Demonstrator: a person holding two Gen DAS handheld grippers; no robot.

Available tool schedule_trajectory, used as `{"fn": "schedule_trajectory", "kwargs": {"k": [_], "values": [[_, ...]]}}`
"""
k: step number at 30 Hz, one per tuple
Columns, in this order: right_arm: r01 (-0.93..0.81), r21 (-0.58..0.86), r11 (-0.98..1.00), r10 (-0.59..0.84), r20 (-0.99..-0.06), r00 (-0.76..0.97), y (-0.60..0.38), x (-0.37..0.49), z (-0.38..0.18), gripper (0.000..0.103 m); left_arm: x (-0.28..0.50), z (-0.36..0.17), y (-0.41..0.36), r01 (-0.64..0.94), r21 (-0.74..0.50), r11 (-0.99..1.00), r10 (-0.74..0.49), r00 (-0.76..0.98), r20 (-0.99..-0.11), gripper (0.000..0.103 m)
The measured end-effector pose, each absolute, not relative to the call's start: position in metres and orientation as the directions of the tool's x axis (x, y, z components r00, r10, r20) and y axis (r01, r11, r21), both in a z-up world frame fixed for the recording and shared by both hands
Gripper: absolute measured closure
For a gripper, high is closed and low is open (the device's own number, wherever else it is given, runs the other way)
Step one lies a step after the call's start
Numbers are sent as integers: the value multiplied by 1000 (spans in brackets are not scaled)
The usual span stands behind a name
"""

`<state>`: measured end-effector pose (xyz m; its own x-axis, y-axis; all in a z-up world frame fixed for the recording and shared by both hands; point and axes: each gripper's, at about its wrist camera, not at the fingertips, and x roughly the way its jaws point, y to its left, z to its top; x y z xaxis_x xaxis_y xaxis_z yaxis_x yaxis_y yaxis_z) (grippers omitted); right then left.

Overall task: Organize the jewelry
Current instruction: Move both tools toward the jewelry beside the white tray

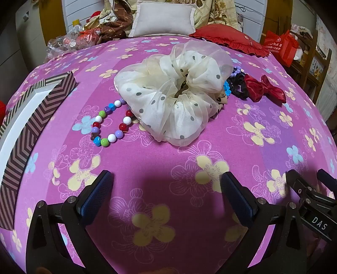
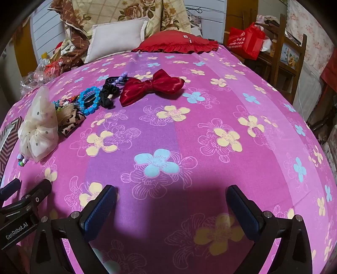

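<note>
**Both tongs wide apart above the bedspread, jewelry not yet touched**

Nearest the lens in each wrist view are the tongs themselves: the left tongs (image 1: pixel 166 185) and the right tongs (image 2: pixel 171 199) both stand wide apart with nothing between their blue pads, tilted down over the pink flowered bedspread (image 1: pixel 168 210).

Taking the cream polka-dot scrunchie (image 1: pixel 174 99) as the landmark and reading from left to right: well to its left lies the striped box (image 1: pixel 25 134), open side up with a white interior, seemingly the place the pieces belong. Just left of the scrunchie, partly tucked under its edge, is the multicoloured bead bracelet (image 1: pixel 109 126). To its right, touching or nearly so, sit a blue bead bracelet (image 2: pixel 89 101), a leopard-print bow (image 2: pixel 70 124), a black scrunchie (image 2: pixel 108 96) and a purple-beaded hair tie (image 2: pixel 118 79). Furthest right lies the red satin bow (image 2: pixel 151 86).

The step in hand looks like a first pick. A sound way is for the left tongs to take the scrunchie by its bunched middle, not the gauzy frill, which would probably slip; lifting it also frees the bracelet beneath. The right tongs suit the red bow, pinched at its knot.

Behind the scrunchie, at the head of the bed, are a white pillow (image 1: pixel 166 19), a red frilled cushion (image 1: pixel 227 38) and heaped floral bedding. Further right, a red bag (image 2: pixel 246 40) rests on a wooden chair (image 2: pixel 288 54).
</note>
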<state>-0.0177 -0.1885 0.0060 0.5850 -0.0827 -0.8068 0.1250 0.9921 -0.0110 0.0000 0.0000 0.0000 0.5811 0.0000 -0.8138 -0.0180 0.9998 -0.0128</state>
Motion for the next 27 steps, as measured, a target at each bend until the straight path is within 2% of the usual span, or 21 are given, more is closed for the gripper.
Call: {"fn": "schedule_trajectory", "kwargs": {"k": [16,20,27], "values": [[116,-12,993,-78,-810,581,-189,-17,6,0,-5,2,9,5,-16,1000,-16,555,-831,2],[97,-8,995,-62,-821,568,-187,-18,7,0,-23,12,36,-17,-98,995,-74,538,-840,5],[120,-3,993,-72,-819,569,-172,-51,8,1,-67,41,72,-51,-27,998,8,587,-809,5]]}}
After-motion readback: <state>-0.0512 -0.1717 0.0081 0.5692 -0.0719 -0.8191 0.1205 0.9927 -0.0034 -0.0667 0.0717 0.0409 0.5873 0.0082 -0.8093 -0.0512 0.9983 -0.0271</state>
